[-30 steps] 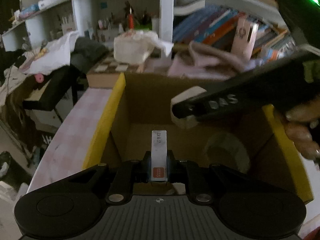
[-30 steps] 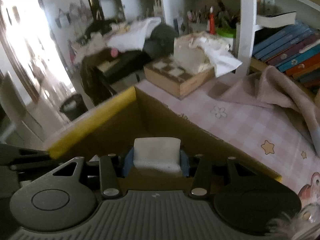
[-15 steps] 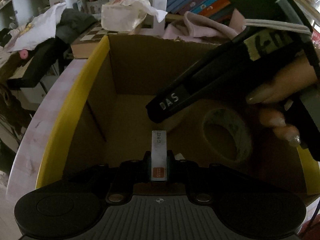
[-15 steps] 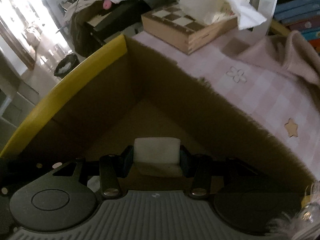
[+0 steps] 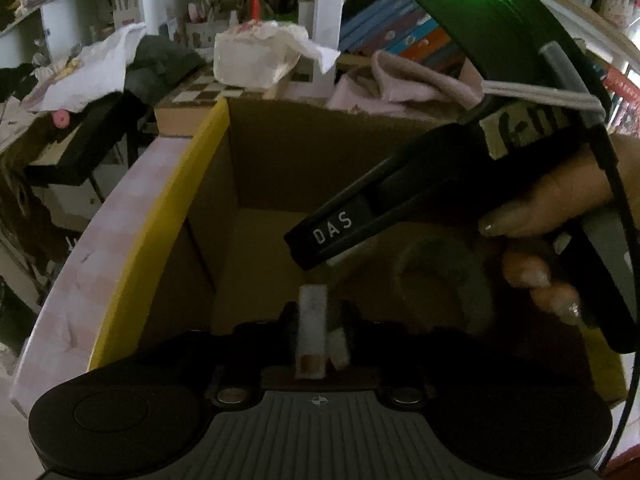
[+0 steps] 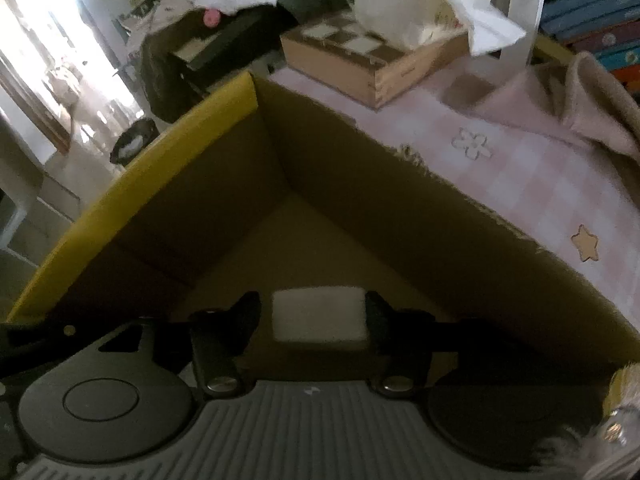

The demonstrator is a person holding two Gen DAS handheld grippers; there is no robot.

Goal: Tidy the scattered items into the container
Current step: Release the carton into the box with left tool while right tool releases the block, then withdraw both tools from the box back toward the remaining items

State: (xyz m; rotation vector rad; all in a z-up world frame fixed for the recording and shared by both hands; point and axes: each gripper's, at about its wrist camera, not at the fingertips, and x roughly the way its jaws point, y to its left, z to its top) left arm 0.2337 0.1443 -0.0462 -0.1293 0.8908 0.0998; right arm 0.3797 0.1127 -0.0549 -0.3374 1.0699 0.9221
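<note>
A cardboard box with yellow-taped rims (image 5: pixel 200 168) stands on the pink checked tablecloth; it also shows in the right wrist view (image 6: pixel 132 176). My left gripper (image 5: pixel 314 332) has spread its jaws; the narrow white stick with an orange label (image 5: pixel 312 328) sits blurred between them, and a small white piece (image 5: pixel 338 346) shows beside it. My right gripper (image 6: pixel 318 316) is inside the box with its jaws apart; the white block (image 6: pixel 318 314) lies between them, blurred, with gaps on both sides. From the left wrist view the right gripper's black body (image 5: pixel 400 200) reaches over the box. A tape roll (image 5: pixel 440 276) lies on the box floor.
A wooden chessboard box (image 6: pixel 372 64) with a white tissue pack (image 6: pixel 400 12) on it stands behind the cardboard box. A pink cloth (image 6: pixel 580 104) lies at the right. Bookshelves (image 5: pixel 400 36) are behind. The table's edge falls off at the left (image 5: pixel 80 264).
Both grippers have opened over the box: the white stick and the white block are now blurred and loose between the spread jaws. The right gripper has sunk slightly deeper into the box.
</note>
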